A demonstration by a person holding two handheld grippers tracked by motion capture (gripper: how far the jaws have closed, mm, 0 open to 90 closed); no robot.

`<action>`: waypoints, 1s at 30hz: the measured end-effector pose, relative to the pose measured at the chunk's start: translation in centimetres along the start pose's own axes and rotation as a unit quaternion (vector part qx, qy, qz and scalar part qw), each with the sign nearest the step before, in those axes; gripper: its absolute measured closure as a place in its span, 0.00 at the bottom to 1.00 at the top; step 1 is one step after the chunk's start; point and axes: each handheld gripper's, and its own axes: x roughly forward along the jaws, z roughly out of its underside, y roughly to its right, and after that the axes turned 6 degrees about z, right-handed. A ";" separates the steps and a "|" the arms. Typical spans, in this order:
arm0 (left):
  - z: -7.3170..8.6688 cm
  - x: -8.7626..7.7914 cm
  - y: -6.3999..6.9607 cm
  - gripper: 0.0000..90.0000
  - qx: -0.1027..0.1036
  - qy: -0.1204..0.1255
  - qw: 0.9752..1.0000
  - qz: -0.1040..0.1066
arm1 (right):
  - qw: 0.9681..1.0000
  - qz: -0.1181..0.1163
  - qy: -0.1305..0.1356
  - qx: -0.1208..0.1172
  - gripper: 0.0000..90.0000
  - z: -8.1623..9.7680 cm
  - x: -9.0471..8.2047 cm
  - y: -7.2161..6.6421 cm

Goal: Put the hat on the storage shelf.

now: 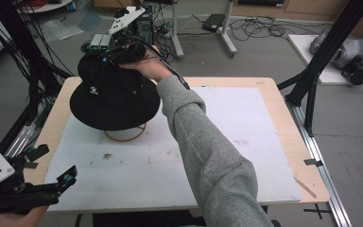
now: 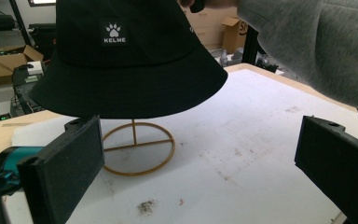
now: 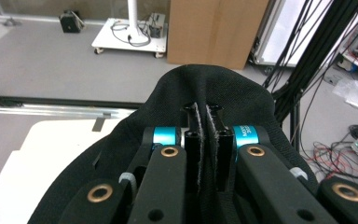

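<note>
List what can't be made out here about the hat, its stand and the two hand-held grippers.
- Stand: its top is hidden under the hat in the left gripper view, so whether the hat rests on it is unclear.
- Right hand-held gripper: fingertips are buried in pinched hat fabric in its own view.
- Left hand-held gripper: partly cut off by the high view's bottom-left edge.

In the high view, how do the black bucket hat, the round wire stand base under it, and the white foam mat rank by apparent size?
1. White foam mat: largest.
2. Black bucket hat, raised nearer the camera, so it may look bigger than it is.
3. Round wire stand base: smallest, partly hidden by the hat.
</note>
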 end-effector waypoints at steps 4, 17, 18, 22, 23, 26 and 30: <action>0.0 0.0 0.0 0.02 -0.001 0.000 1.000 -0.001 | 1.000 0.001 0.001 0.000 0.97 0.0 0.0 0.0; 0.0 0.0 0.0 0.02 -0.001 0.002 1.000 0.001 | 1.000 0.006 0.009 0.012 0.86 0.1 -0.4 -0.2; 0.0 0.0 0.0 0.02 -0.001 0.002 1.000 0.001 | 1.000 0.009 0.009 0.014 0.83 0.0 -0.4 -0.2; 0.0 0.1 0.0 0.02 0.000 0.000 1.000 0.002 | 1.000 0.011 0.011 0.020 0.77 0.0 -0.7 -0.2; 0.0 0.1 0.0 0.02 0.000 -0.001 1.000 0.002 | 1.000 0.016 0.010 0.023 0.71 -0.1 -1.0 -0.2; 0.0 0.2 0.0 0.02 0.000 0.000 1.000 0.003 | 0.999 0.025 0.005 0.024 0.60 -0.1 -1.4 -0.2; -0.1 0.2 -0.1 0.02 0.001 0.000 1.000 0.002 | 0.998 0.031 0.008 0.052 0.39 0.1 -1.9 0.1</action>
